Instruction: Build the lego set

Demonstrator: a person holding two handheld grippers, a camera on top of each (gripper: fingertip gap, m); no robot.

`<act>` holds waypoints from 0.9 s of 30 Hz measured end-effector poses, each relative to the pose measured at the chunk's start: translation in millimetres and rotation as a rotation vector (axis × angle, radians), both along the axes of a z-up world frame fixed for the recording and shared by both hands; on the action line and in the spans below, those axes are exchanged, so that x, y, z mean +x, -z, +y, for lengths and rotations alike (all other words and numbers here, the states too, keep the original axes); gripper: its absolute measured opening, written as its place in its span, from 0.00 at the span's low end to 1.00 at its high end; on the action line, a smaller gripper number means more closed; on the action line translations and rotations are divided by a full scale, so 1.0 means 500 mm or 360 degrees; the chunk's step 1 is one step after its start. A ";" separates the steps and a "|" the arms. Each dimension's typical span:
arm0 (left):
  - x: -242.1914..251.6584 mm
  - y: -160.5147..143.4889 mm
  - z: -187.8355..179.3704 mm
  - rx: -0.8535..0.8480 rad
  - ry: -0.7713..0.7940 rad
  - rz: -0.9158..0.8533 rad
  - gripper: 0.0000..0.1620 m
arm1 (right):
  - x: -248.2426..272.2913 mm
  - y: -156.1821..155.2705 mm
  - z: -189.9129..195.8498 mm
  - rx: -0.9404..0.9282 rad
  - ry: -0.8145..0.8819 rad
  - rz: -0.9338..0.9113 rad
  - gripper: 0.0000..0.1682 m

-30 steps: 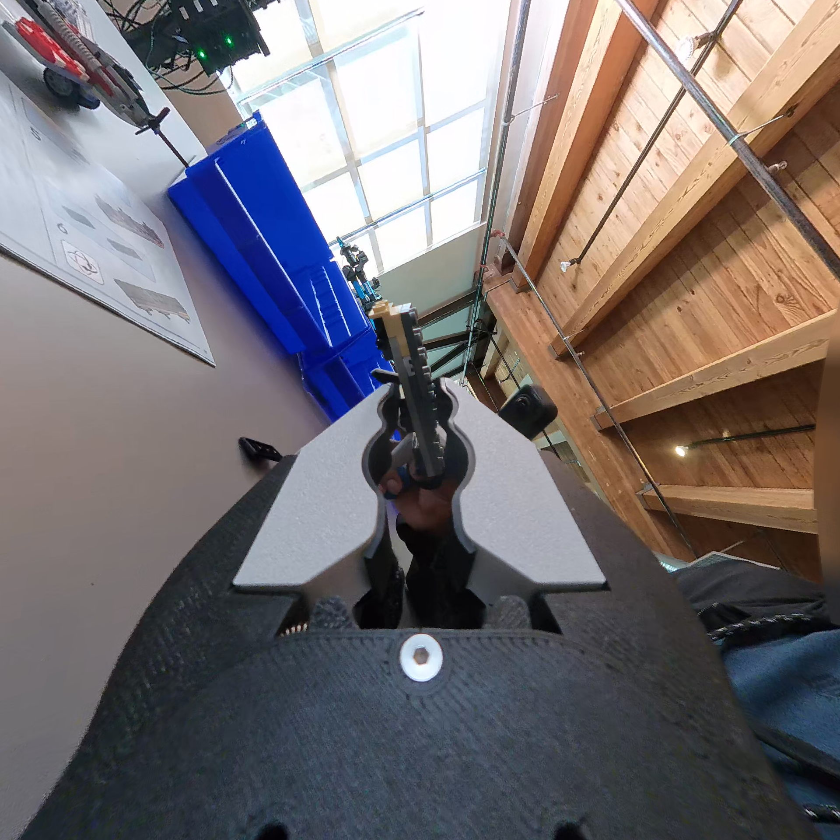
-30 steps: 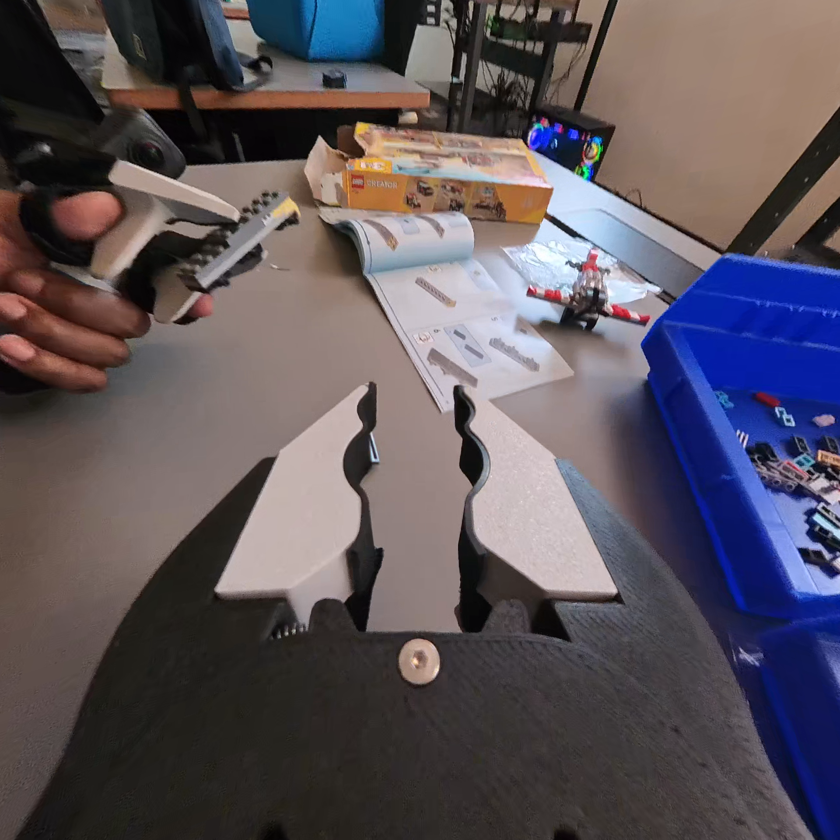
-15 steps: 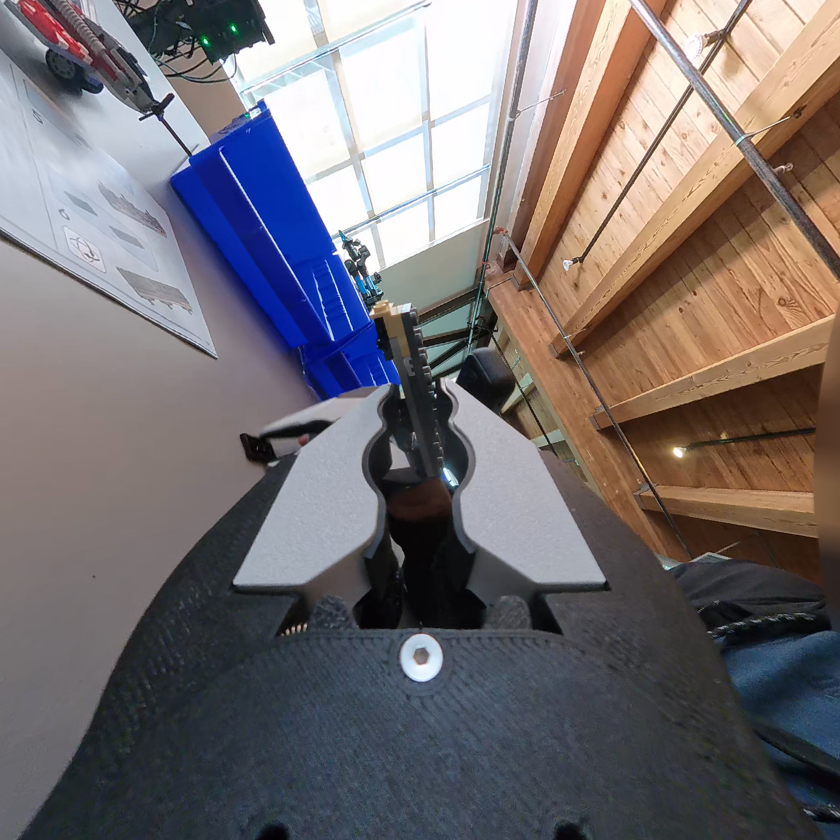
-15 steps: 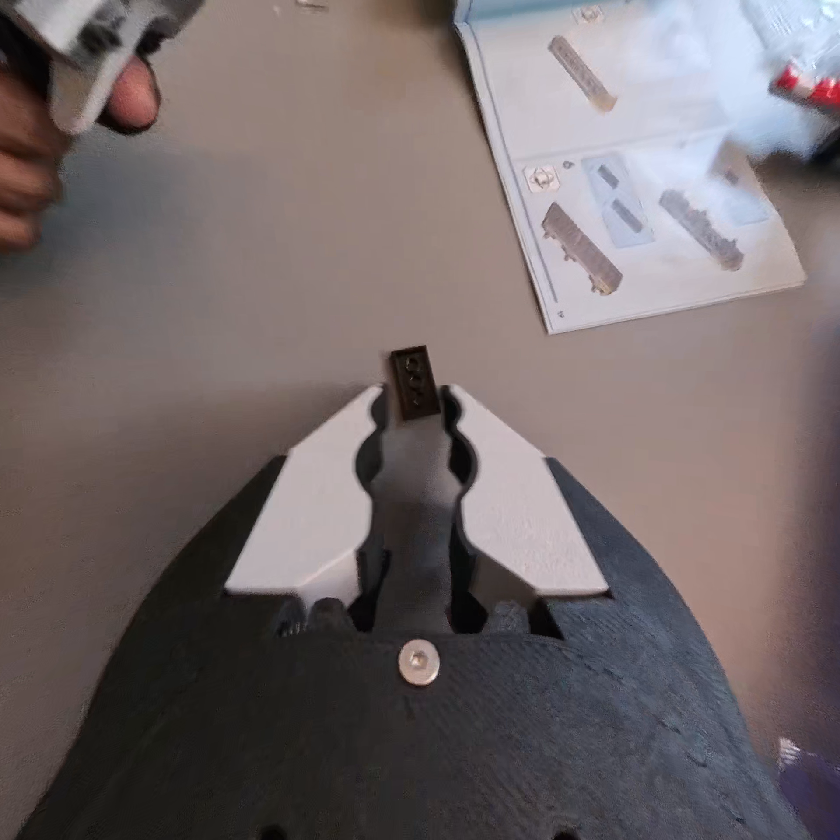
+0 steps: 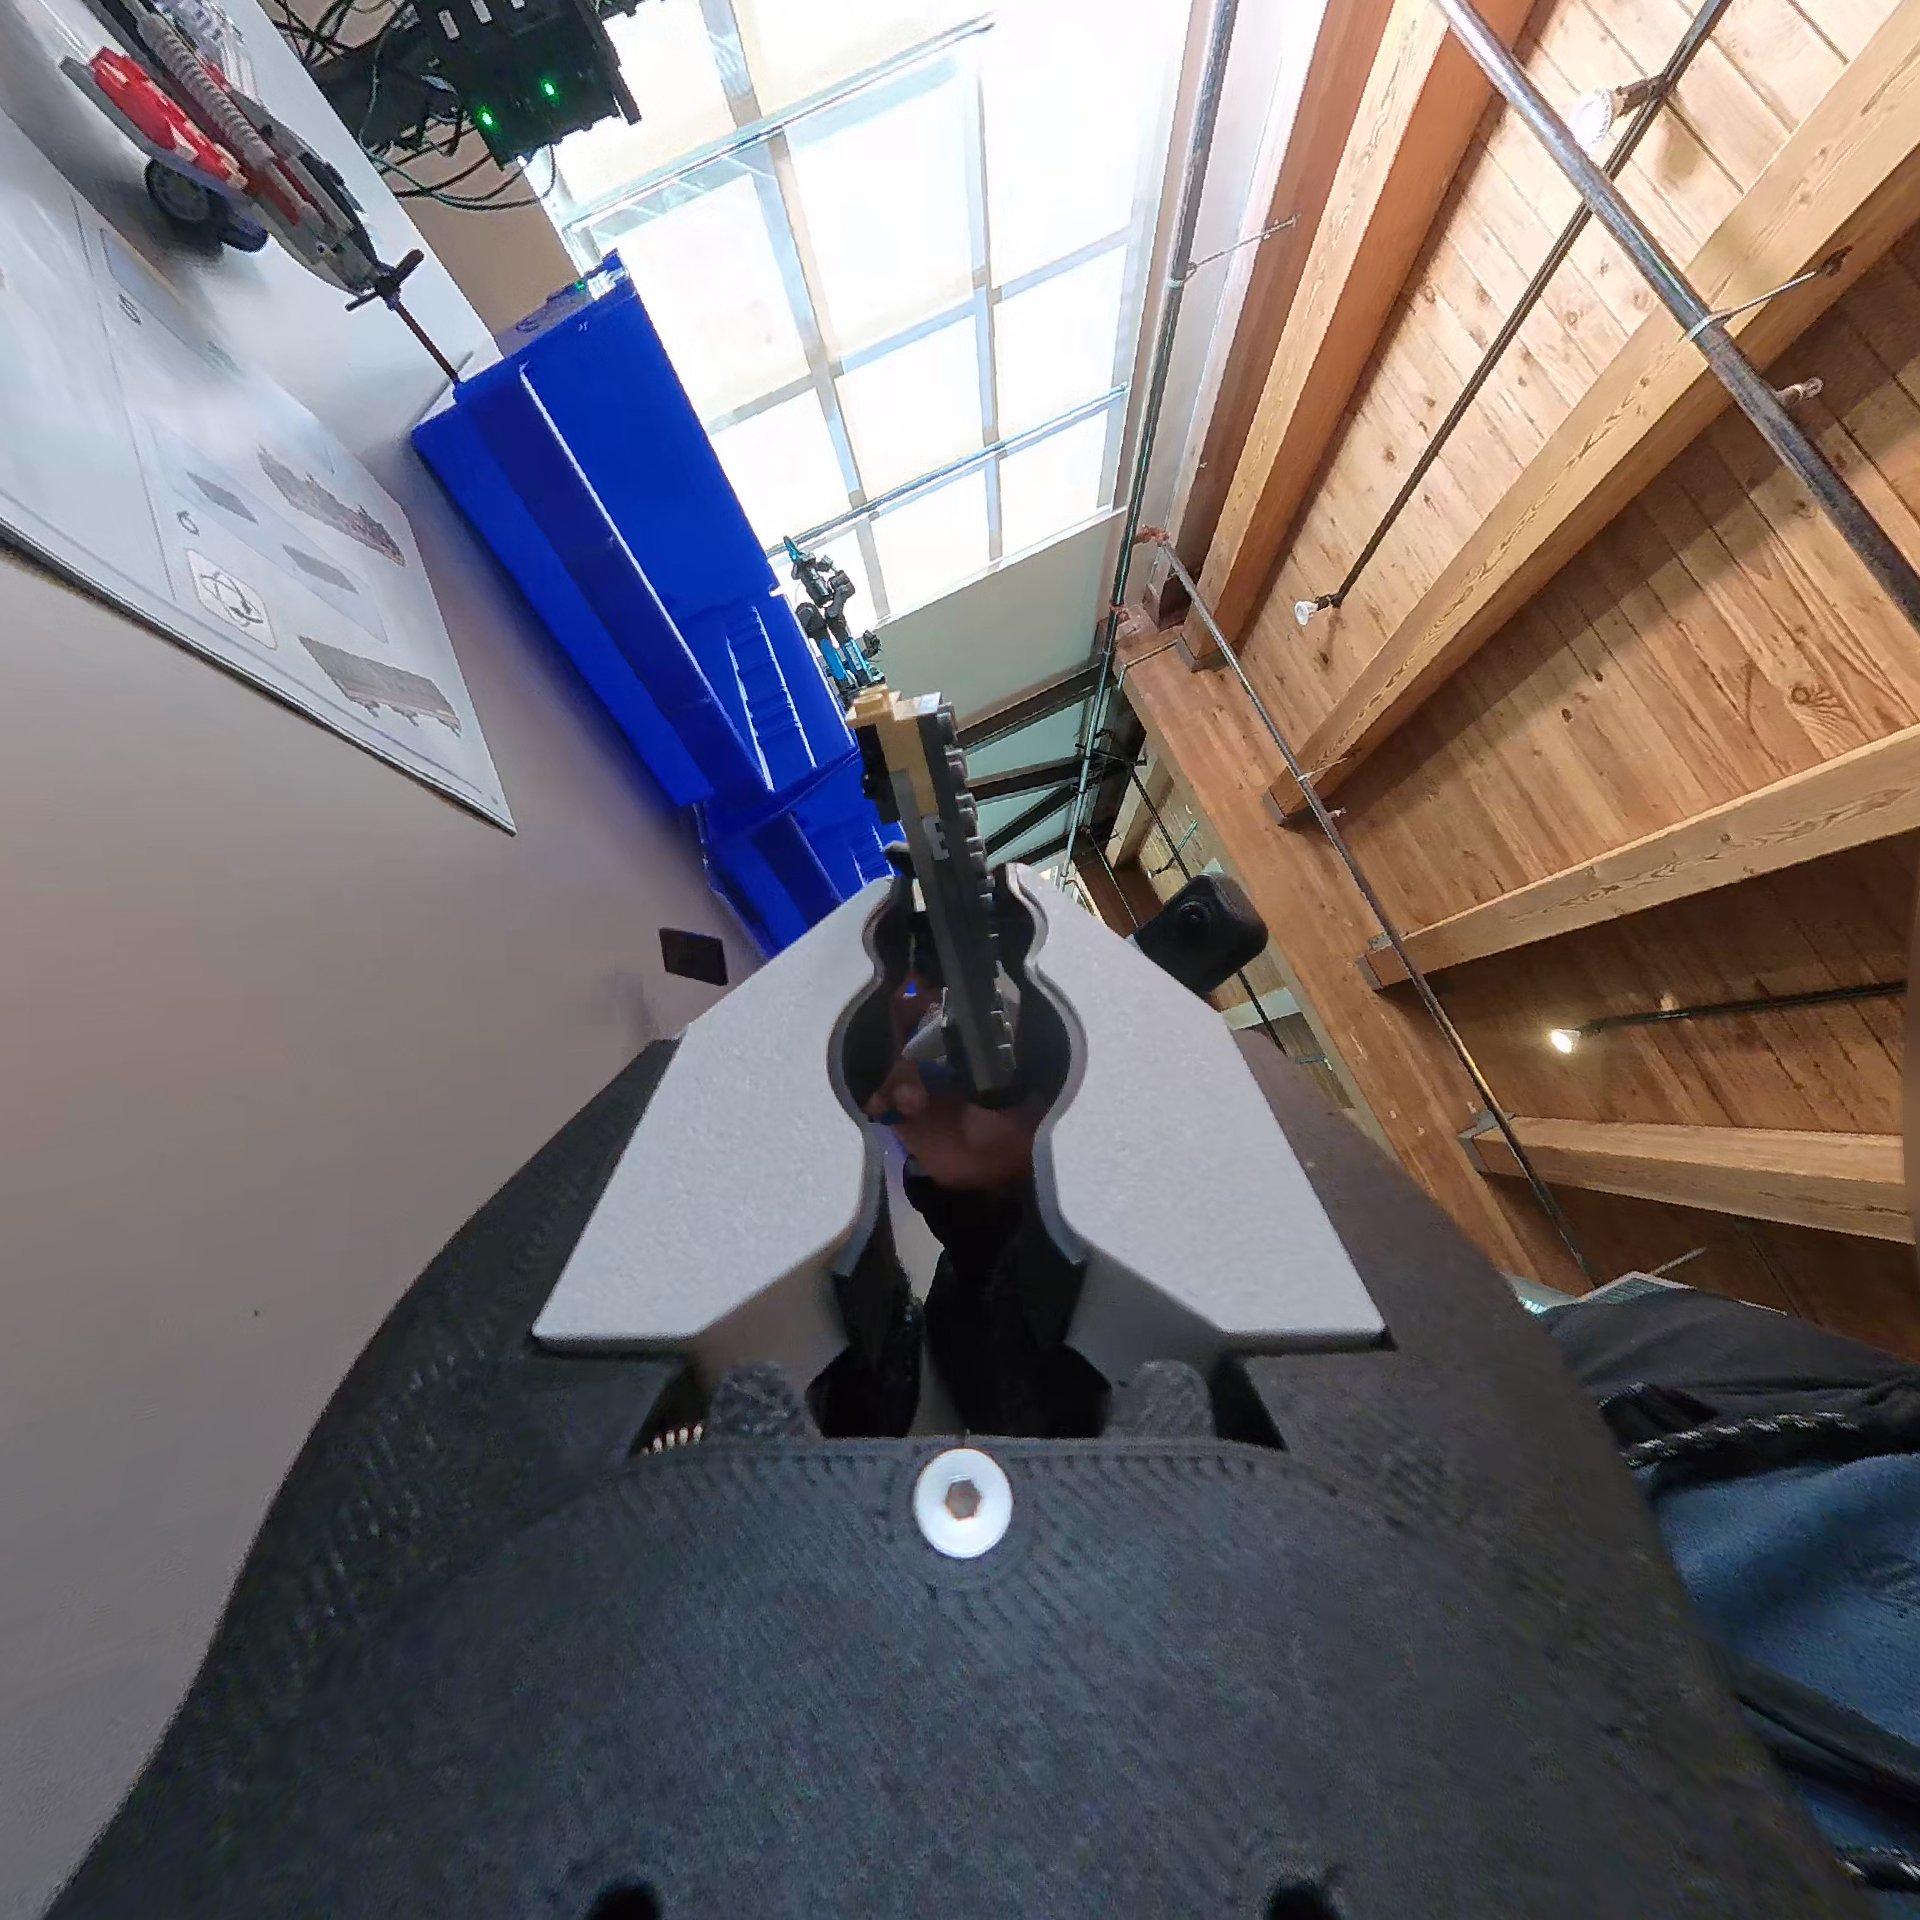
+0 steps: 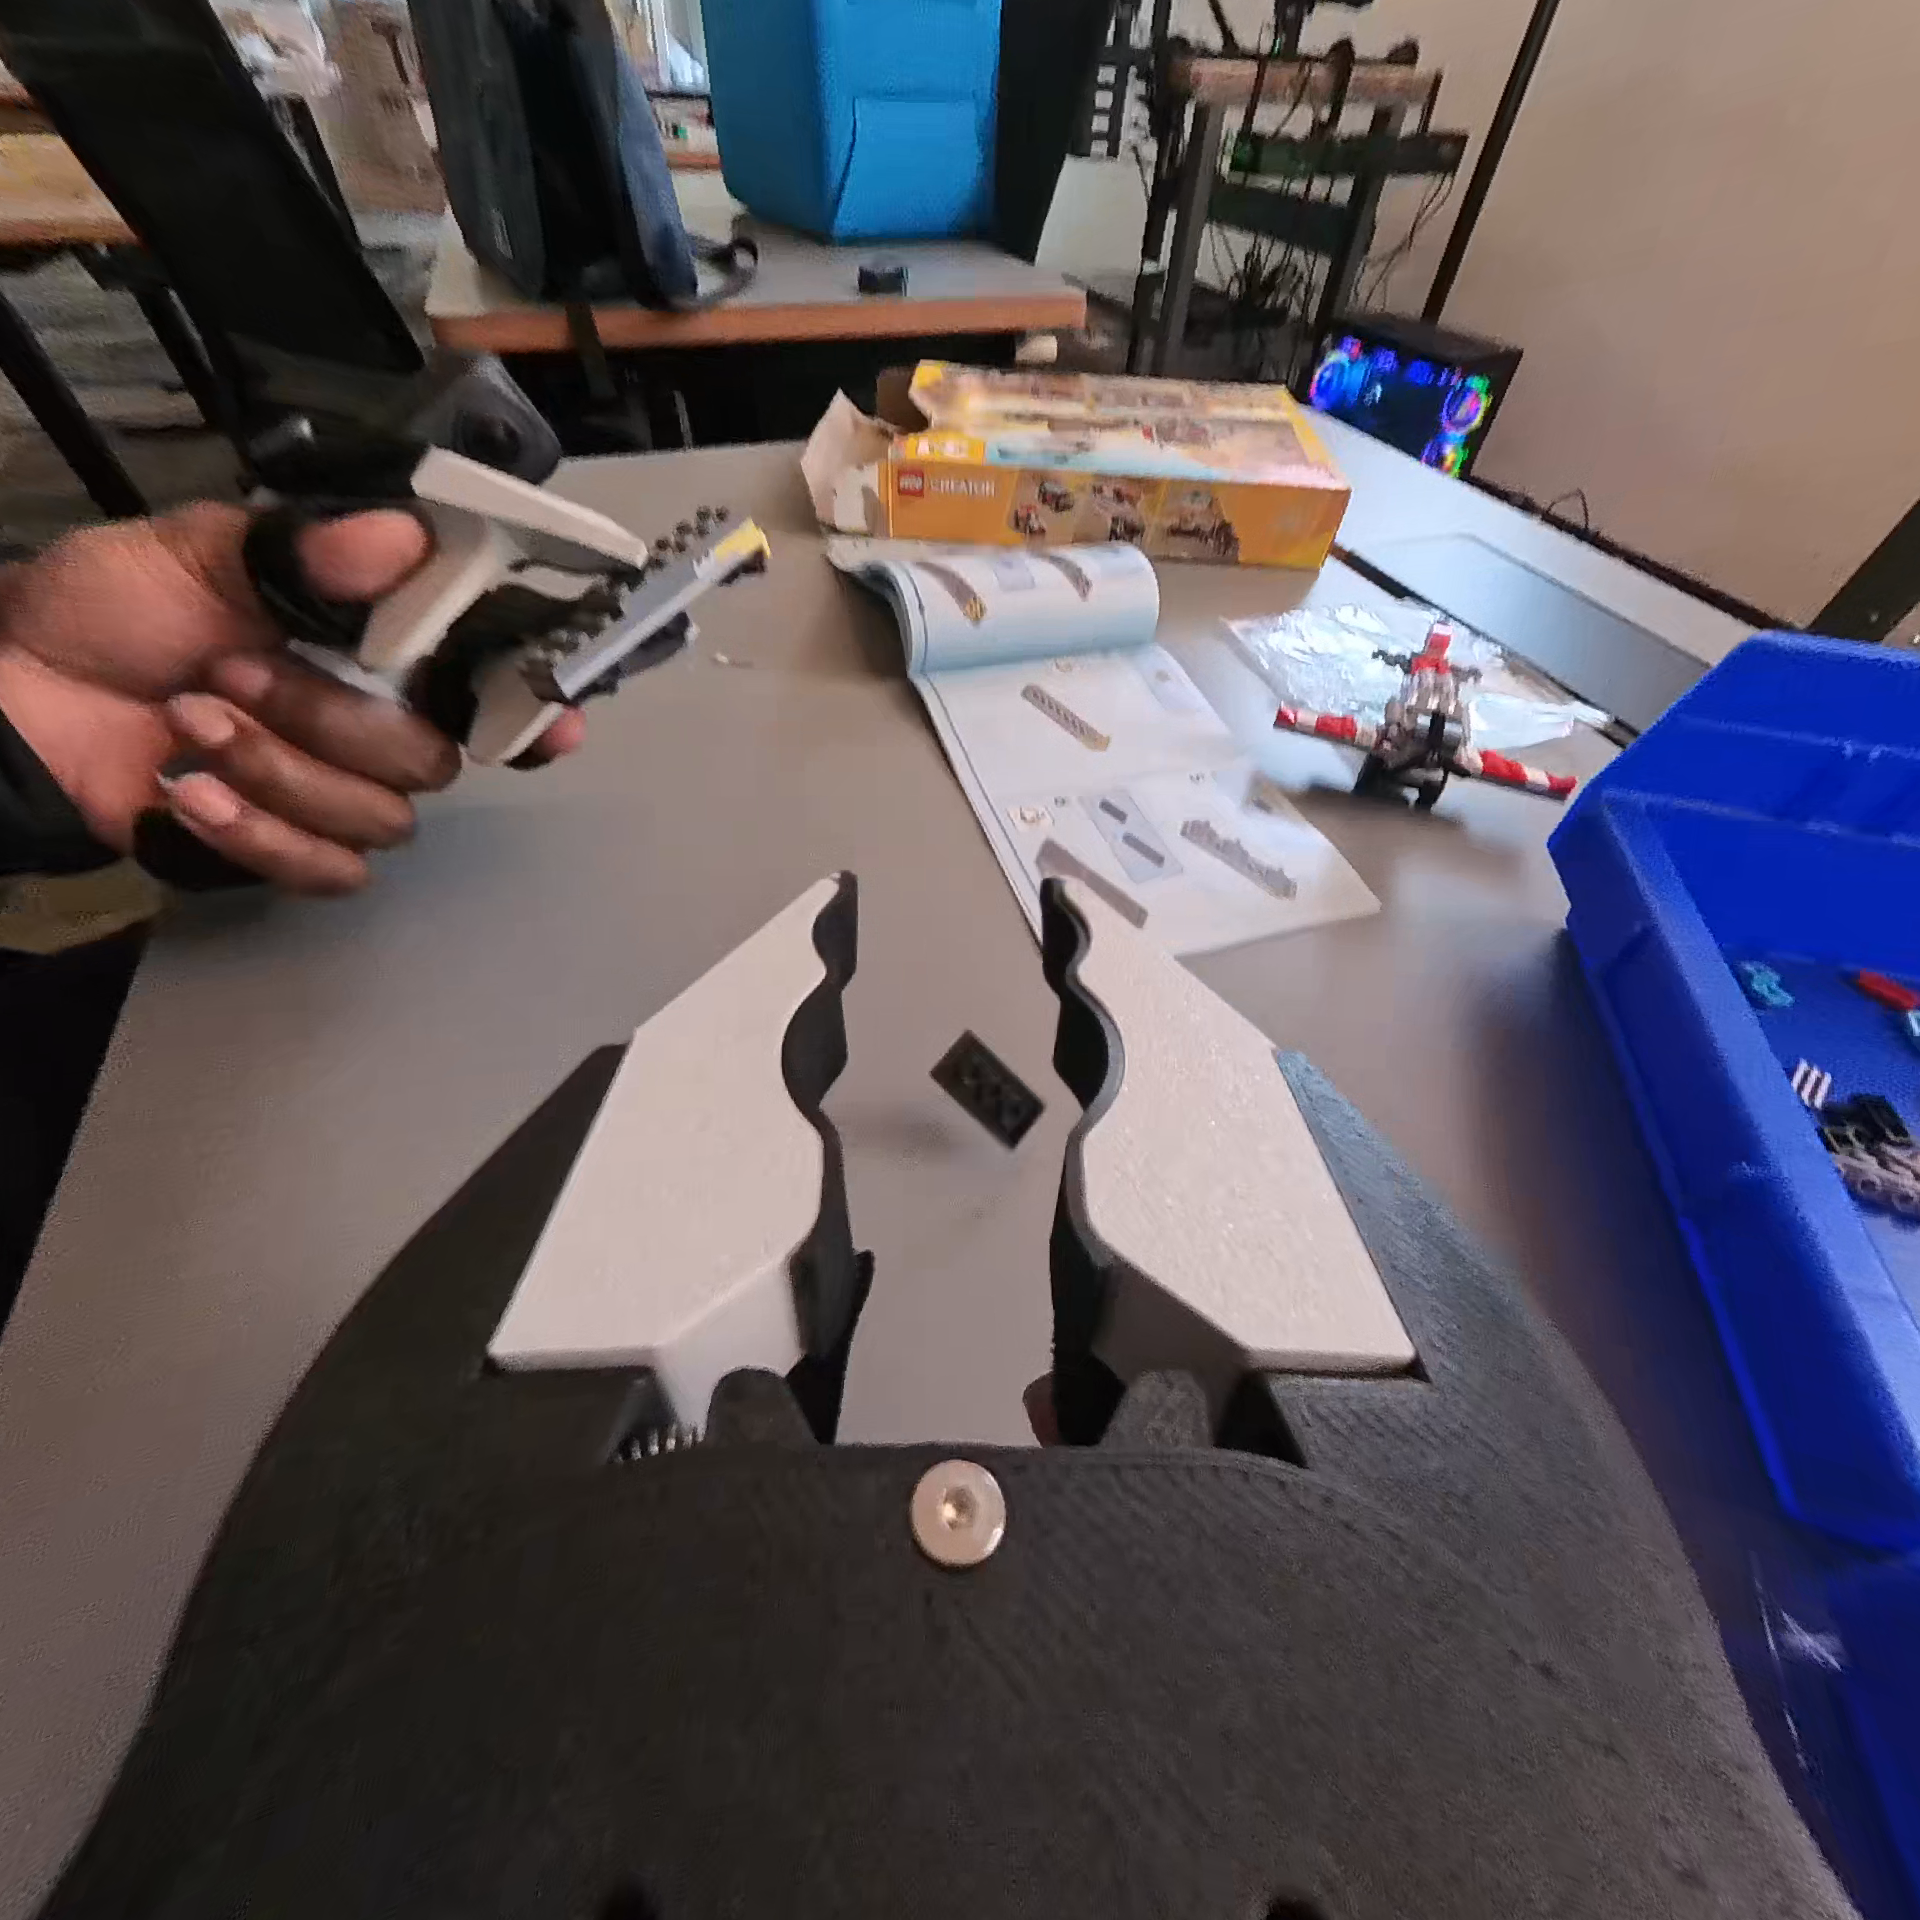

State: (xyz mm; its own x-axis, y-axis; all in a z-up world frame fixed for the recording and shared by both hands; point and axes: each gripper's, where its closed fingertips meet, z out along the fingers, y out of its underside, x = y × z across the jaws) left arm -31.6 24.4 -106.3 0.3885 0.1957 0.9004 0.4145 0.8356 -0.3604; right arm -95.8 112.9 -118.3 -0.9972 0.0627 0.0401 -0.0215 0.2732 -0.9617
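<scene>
grey table (image 6: 623, 935): black plate (image 6: 985, 1087) between parted right gripper (image 6: 948, 904) fingers.

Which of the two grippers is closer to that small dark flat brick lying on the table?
Right. The right gripper hangs open with the small dark brick seen between its fingers. The left gripper is raised off to the side, clamped on a grey assembly.

Workshop room, daylight from above

I see a grey table (image 6: 582, 935) near me, a wooden desk (image 6: 769, 307) far behind it, and a beige wall (image 6: 1704, 260) at far right. Overhead, a timber ceiling (image 5: 1558, 582) with beams sits beside bright windows (image 5: 894, 343).
</scene>
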 end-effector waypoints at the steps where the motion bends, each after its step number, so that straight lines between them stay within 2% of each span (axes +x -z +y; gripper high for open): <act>1: 0.000 0.000 0.000 -0.0001 0.0001 -0.0001 0.09 | -0.002 0.009 0.006 0.0041 -0.0005 0.0001 0.22; 8: -0.002 0.004 -0.006 0.0012 -0.0001 -0.0013 0.09 | -0.040 0.079 0.048 0.0325 0.0072 -0.0093 0.21; 12: -0.002 0.007 -0.001 0.0030 0.0018 -0.0025 0.09 | -0.046 0.145 0.045 0.0592 0.0192 -0.0206 0.22; 18: -0.003 0.009 -0.001 0.0044 0.0022 -0.0033 0.09 | -0.043 0.195 0.022 0.0776 0.0376 -0.0274 0.28; 21: -0.004 0.010 -0.002 0.0053 0.0022 -0.0036 0.09 | -0.052 0.196 0.017 0.0815 0.0476 -0.0198 0.25; 24: -0.004 0.010 -0.002 0.0056 0.0021 -0.0036 0.09 | -0.043 0.195 0.009 0.0821 0.0429 -0.0126 0.12; 27: -0.003 0.009 -0.003 0.0058 0.0021 -0.0036 0.09 | -0.038 0.181 0.001 0.0770 0.0349 -0.0009 0.11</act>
State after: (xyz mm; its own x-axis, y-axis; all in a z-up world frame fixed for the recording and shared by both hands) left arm -33.2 22.8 -110.9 0.3704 0.1575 0.9154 0.4331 0.8425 -0.3202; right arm -114.9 113.4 -208.7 -0.9631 0.2452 0.1109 0.0905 0.6833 -0.7245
